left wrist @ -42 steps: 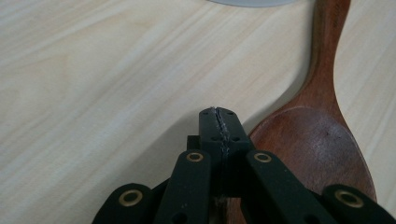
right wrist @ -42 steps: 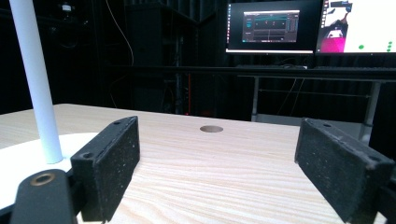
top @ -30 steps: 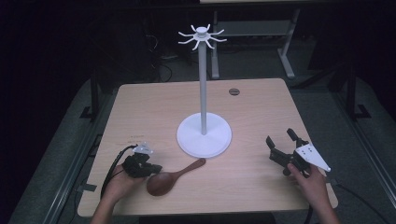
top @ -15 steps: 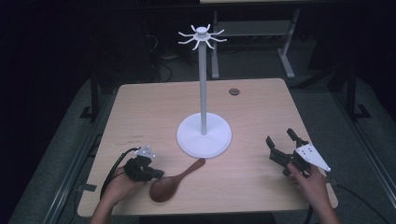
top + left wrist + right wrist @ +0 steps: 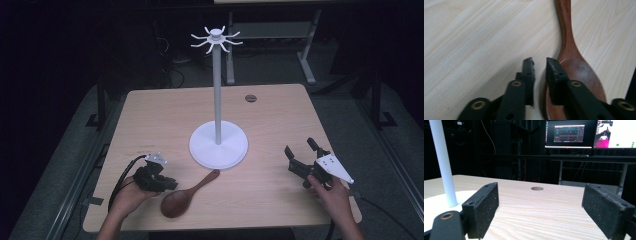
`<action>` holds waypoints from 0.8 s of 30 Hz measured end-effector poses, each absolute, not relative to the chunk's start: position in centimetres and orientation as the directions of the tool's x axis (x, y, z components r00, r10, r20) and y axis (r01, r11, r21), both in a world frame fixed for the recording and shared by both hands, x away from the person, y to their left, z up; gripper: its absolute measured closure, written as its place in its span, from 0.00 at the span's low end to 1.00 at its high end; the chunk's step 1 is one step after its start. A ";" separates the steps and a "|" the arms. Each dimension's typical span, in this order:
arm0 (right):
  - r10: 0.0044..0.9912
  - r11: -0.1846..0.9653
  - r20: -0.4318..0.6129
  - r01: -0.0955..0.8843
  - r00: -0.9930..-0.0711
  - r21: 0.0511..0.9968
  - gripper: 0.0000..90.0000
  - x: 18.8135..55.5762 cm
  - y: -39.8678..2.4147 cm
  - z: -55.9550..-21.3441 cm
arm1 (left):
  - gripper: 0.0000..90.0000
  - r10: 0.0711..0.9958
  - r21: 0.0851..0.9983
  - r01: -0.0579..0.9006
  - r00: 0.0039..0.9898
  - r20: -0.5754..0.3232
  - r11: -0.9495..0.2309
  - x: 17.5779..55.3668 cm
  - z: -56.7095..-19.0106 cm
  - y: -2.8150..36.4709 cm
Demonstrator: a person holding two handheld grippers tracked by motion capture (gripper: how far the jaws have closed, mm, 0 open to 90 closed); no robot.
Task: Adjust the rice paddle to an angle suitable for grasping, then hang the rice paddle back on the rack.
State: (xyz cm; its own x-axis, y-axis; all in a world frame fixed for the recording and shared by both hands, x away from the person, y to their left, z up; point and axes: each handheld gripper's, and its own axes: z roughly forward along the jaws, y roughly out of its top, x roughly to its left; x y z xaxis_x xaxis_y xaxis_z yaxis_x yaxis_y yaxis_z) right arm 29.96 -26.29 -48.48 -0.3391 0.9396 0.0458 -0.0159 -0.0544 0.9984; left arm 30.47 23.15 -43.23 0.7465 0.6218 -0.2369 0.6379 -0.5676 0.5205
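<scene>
Resting flat on the table [image 5: 150, 115] near the white stand [image 5: 218, 144], the wooden spoon [image 5: 182, 196] is bowl-cropped under the left gripper [image 5: 539, 65], jaws just parting, narrowly apart; right gripper [image 5: 301, 155] wide open, empty.

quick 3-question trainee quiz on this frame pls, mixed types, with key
1. True or false: the dark brown wooden spoon hangs from a hook of the white metal stand with hooks on top.
2. Multiple choice: the left claw is A) clamped on the stand's pole, B) at the edge of the spoon's bowl, jaws a little apart, C) hovering over the round grommet in the light wooden table.
3. Short answer: how do the jaws of the right claw stand, and is anything between them?

Key
1. False: it lies flat on the table, in front of the stand's base.
2. B; its jaws have just been opening.
3. Wide apart, nothing between them.
</scene>
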 end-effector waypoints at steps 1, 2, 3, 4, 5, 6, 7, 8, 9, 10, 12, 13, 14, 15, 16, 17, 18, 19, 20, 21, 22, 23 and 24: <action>0.939 -0.053 0.045 -0.015 -0.340 0.998 0.15 30.0 -26.3 -48.5 | 0.80 0.628 0.513 0.645 0.741 -0.237 -0.567 30.5 -43.0 22.9; 0.940 -0.053 0.044 -0.015 -0.340 0.998 0.15 30.0 -26.3 -48.5 | 0.77 0.632 0.500 0.648 0.739 -0.233 -0.574 30.5 -42.8 22.8; 0.939 -0.054 0.046 -0.014 -0.340 0.998 0.15 30.0 -26.3 -48.5 | 0.75 0.636 0.489 0.650 0.738 -0.225 -0.582 30.6 -42.6 22.6; 0.940 -0.054 0.046 -0.016 -0.339 0.998 0.15 30.0 -26.3 -48.5 | 0.74 0.640 0.481 0.655 0.735 -0.225 -0.583 30.7 -42.6 22.5; 0.940 -0.055 0.047 -0.015 -0.338 0.998 0.15 30.0 -26.3 -48.5 | 0.72 0.643 0.472 0.658 0.733 -0.222 -0.587 30.7 -42.6 22.3; 0.940 -0.055 0.047 -0.015 -0.338 0.998 0.15 30.0 -26.3 -48.5 | 0.71 0.648 0.463 0.669 0.725 -0.232 -0.582 30.8 -42.5 22.1; 0.940 -0.055 0.046 -0.015 -0.339 0.998 0.15 30.0 -26.3 -48.5 | 0.71 0.649 0.452 0.672 0.724 -0.235 -0.587 30.8 -42.4 21.9; 0.940 -0.055 0.046 -0.015 -0.339 0.998 0.15 30.0 -26.3 -48.5 | 0.70 0.647 0.450 0.669 0.727 -0.230 -0.591 30.9 -42.4 21.7; 0.940 -0.054 0.046 -0.015 -0.339 0.998 0.15 30.0 -26.3 -48.5 | 0.69 0.645 0.447 0.665 0.731 -0.224 -0.598 30.9 -42.3 21.4; 0.940 -0.054 0.046 -0.015 -0.339 0.998 0.15 30.0 -26.3 -48.5 | 0.69 0.644 0.447 0.664 0.732 -0.223 -0.599 30.9 -42.3 21.1; 0.940 -0.053 0.045 -0.015 -0.338 0.998 0.15 30.0 -26.3 -48.5 | 0.69 0.635 0.440 0.659 0.739 -0.225 -0.610 30.9 -42.1 20.5; 0.940 -0.053 0.045 -0.015 -0.338 0.998 0.15 30.0 -26.3 -48.5 | 0.69 0.630 0.437 0.654 0.744 -0.222 -0.618 31.0 -42.0 20.2; 0.940 -0.054 0.046 -0.014 -0.339 0.998 0.15 30.0 -26.3 -48.5 | 0.69 0.627 0.434 0.652 0.747 -0.222 -0.622 31.0 -42.0 19.8; 0.940 -0.052 0.044 -0.016 -0.338 0.998 0.15 30.0 -26.3 -48.5 | 0.69 0.626 0.435 0.648 0.749 -0.218 -0.625 31.1 -41.9 19.5; 0.940 -0.054 0.046 -0.015 -0.338 0.998 0.15 30.0 -26.3 -48.5 | 0.69 0.623 0.434 0.645 0.752 -0.215 -0.629 31.1 -41.9 19.2; 0.940 -0.055 0.047 -0.015 -0.338 0.998 0.15 30.0 -26.3 -48.5 | 0.69 0.622 0.432 0.644 0.753 -0.214 -0.632 31.2 -41.9 18.8; 0.940 -0.056 0.048 -0.015 -0.338 0.998 0.15 30.0 -26.3 -48.5 | 0.68 0.615 0.429 0.636 0.761 -0.207 -0.641 31.3 -41.9 18.5; 0.940 -0.056 0.047 -0.015 -0.338 0.998 0.15 30.0 -26.3 -48.5 | 0.67 0.613 0.427 0.632 0.764 -0.202 -0.647 31.3 -42.0 18.2; 0.940 -0.056 0.048 -0.015 -0.338 0.998 0.15 30.0 -26.3 -48.5 | 0.67 0.609 0.418 0.628 0.768 -0.199 -0.656 31.3 -42.0 17.9; 0.940 -0.055 0.047 -0.015 -0.338 0.998 0.15 30.0 -26.3 -48.5 | 0.67 0.606 0.412 0.627 0.770 -0.199 -0.661 31.3 -42.2 17.5; 0.940 -0.056 0.048 -0.014 -0.338 0.998 0.15 30.0 -26.3 -48.5 | 0.67 0.602 0.410 0.622 0.774 -0.195 -0.667 31.4 -42.2 17.2; 0.940 -0.055 0.047 -0.015 -0.338 0.998 0.15 30.0 -26.3 -48.5 | 0.67 0.592 0.396 0.612 0.783 -0.188 -0.684 31.5 -42.2 16.9; 0.940 -0.056 0.048 -0.014 -0.338 0.998 0.15 30.0 -26.3 -48.5 | 0.67 0.592 0.393 0.613 0.783 -0.189 -0.686 31.5 -42.3 16.6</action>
